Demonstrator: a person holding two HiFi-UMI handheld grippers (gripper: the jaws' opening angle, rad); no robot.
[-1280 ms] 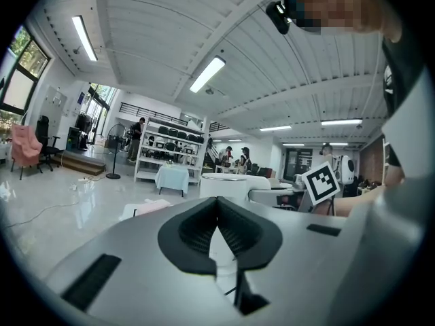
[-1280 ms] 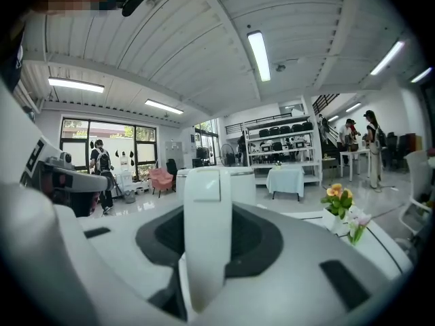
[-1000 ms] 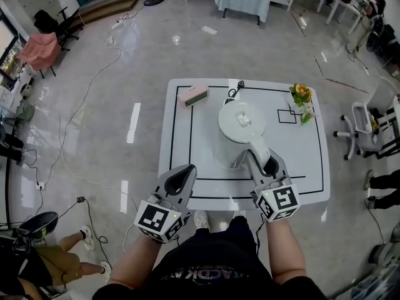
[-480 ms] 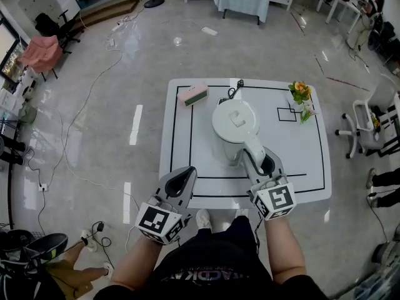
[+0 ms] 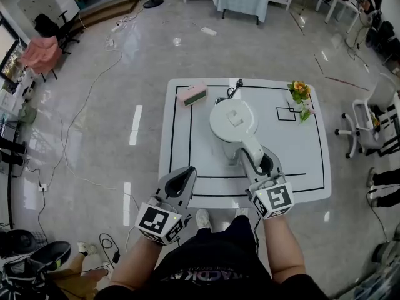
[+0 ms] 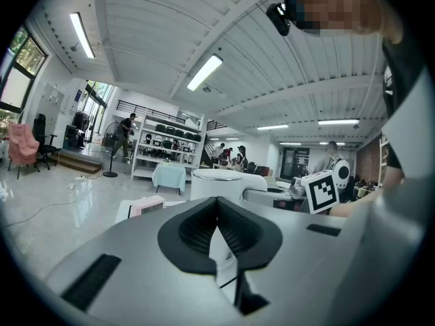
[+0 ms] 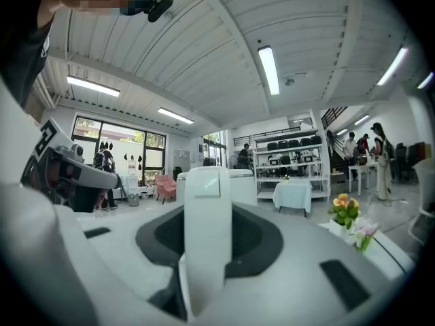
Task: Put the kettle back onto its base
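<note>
A white electric kettle (image 5: 232,121) hangs over the middle of the white table (image 5: 300,161), seen from above with its lid up. My right gripper (image 5: 259,161) is shut on the kettle's handle (image 7: 206,229), which fills the gap between the jaws in the right gripper view. A black cord (image 5: 232,93) runs from the far table edge towards the kettle; the base itself is hidden beneath it. My left gripper (image 5: 182,179) is shut and holds nothing, at the table's near left edge. In the left gripper view the kettle (image 6: 219,184) stands ahead of the left gripper (image 6: 219,233).
A pink box (image 5: 192,94) lies at the table's far left and a small pot of flowers (image 5: 300,95) at the far right. Black lines frame the tabletop, with a small square outline (image 5: 286,115). A white chair (image 5: 365,129) stands to the right; cables trail over the floor at left.
The kettle and my right gripper have shifted slightly left and further onto the table. My left gripper has stayed where it was.
</note>
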